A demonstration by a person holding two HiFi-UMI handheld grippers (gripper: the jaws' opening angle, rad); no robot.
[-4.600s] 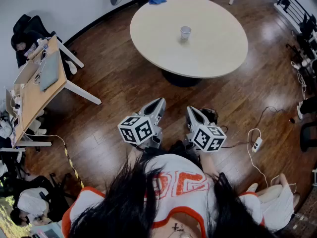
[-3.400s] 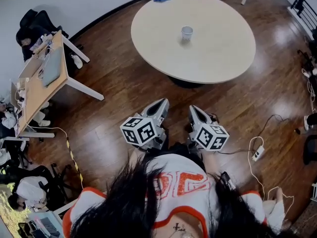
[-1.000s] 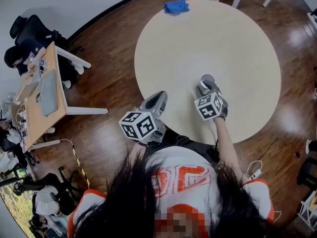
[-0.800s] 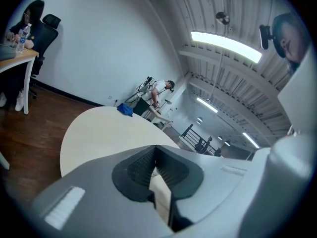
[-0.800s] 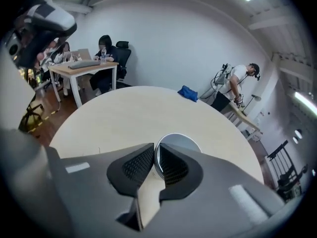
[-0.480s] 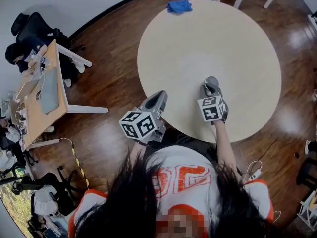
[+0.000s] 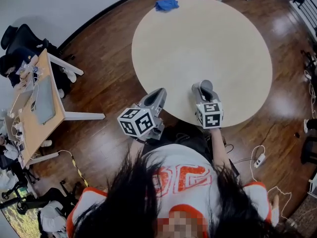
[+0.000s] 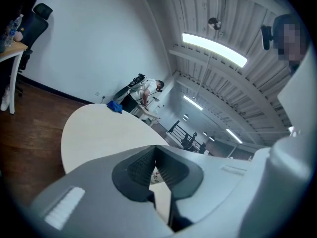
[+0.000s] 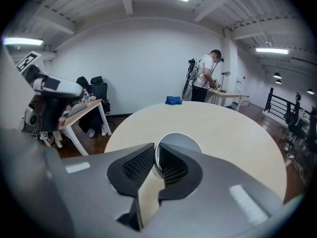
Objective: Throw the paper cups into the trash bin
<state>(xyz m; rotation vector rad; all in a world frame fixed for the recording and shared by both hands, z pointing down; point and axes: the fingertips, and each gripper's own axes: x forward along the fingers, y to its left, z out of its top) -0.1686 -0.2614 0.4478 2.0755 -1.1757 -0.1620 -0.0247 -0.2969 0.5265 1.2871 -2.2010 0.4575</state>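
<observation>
A white paper cup (image 9: 179, 142) shows in the right gripper view, open mouth toward the camera, above the round beige table (image 9: 233, 128). My right gripper (image 9: 156, 155) has just been closing and is shut on the cup's rim, one pad inside and one outside. In the head view the right gripper (image 7: 204, 86) hangs over the table's near edge (image 7: 223, 43) and hides the cup. My left gripper (image 7: 158, 94) is beside it, off the table's near-left edge. Its jaws (image 8: 154, 152) meet with nothing between them. No trash bin is in view.
A blue cloth (image 7: 166, 4) lies at the table's far edge. A wooden desk (image 7: 29, 108) with a laptop stands at the left, with office chairs behind it. A person (image 9: 205, 76) stands at a far desk. Cables and a power strip (image 7: 258, 158) lie on the floor at right.
The right gripper has closed on the cup's rim and drawn back with it toward the table's near edge, rolling as it went. The cup is now hidden under it in the head view.
</observation>
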